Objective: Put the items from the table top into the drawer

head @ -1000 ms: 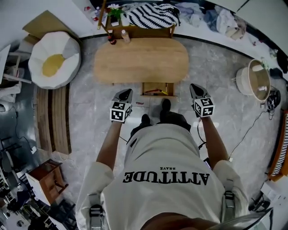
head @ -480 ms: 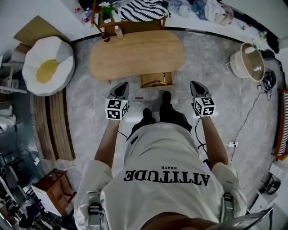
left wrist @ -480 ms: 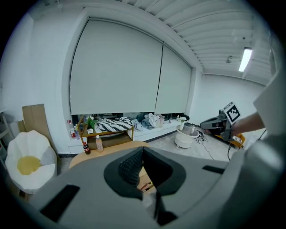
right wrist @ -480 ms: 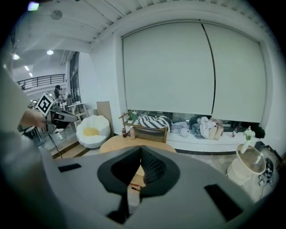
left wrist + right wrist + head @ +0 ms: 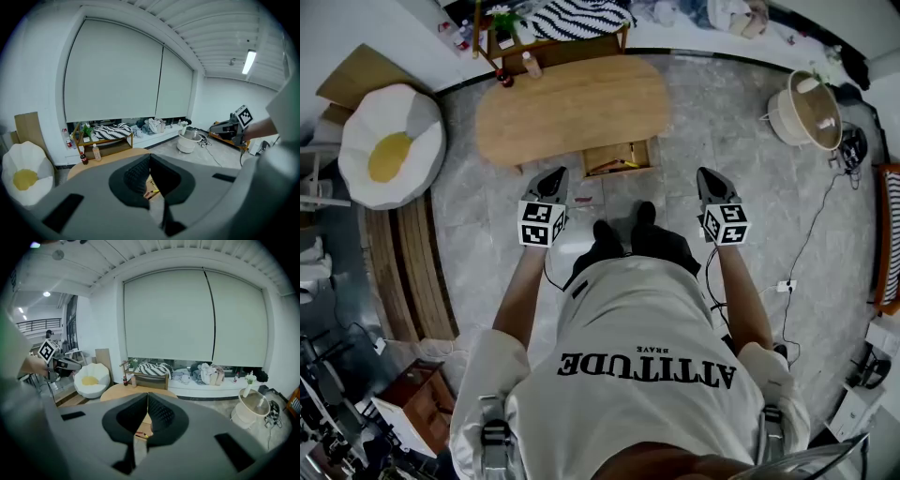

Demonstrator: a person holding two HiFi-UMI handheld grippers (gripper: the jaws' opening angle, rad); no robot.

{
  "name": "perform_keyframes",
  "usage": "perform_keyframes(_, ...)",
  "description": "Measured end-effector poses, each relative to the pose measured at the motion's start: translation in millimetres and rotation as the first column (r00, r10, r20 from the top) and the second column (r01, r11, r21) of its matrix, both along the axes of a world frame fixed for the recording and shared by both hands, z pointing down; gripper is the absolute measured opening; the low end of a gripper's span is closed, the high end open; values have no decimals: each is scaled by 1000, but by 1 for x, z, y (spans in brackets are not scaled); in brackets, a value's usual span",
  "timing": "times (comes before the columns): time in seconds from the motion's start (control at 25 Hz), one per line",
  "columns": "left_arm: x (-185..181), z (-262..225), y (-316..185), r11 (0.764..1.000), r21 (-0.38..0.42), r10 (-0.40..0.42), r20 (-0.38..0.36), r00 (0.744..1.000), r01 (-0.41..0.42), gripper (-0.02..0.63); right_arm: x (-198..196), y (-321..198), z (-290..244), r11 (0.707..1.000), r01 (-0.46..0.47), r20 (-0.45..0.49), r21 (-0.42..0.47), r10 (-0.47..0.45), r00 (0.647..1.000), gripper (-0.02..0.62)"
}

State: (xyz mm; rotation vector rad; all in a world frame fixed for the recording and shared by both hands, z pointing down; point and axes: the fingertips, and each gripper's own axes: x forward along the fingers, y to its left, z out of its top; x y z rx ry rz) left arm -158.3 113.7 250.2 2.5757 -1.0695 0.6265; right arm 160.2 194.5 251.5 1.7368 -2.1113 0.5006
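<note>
left gripper (image 5: pixel 552 178): jaws pressed together, nothing between them; held out in front of the person, pointing toward the table and somewhat down.
right gripper (image 5: pixel 710 178): jaws pressed together, empty; held level with the left one, well apart from it.
table (image 5: pixel 572 103): oval, wooden, ahead of both grippers, long axis left-right in the head view.
drawer (image 5: pixel 617 157): pulled open from the table's near edge toward the person; sits between the two grippers and a little ahead of their tips, touching neither.
thin items (image 5: pixel 623 165): red and yellow, pen-like, inside the drawer; long axis runs roughly across the drawer, left-right, slightly tilted. Exact type too small to tell. Seen through the closed jaws in both gripper views (image 5: pixel 151 191) (image 5: pixel 140 432).
dark bottle (image 5: pixel 504 80): upright at the table's far left end, well apart from both grippers.
pale bottle (image 5: pixel 528 64): upright just beside the dark bottle, cap up.
rest of table top: bare wood.
shelf (image 5: pixel 553 45): behind the table, striped cloth on top.
beanbag (image 5: pixel 389 145): white with yellow centre, left of the table.
</note>
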Motion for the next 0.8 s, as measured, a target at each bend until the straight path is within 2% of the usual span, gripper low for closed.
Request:
perform_keyframes(0.28,15,2,11,998,-7,-65,7,998,65,21,17,-5,5,999,30,2,13,-30,1000,20)
perform_keyframes(0.52,34,5,20,996,-11,-85,27,996,85,21,35,-11,5,994,111,-72,-2,-111,991,20)
perform_keyframes(0.8,42,-6,11,993,5,-121,18,992,121,21,46,-31,-6,990,137,-48,26,-136,990,18)
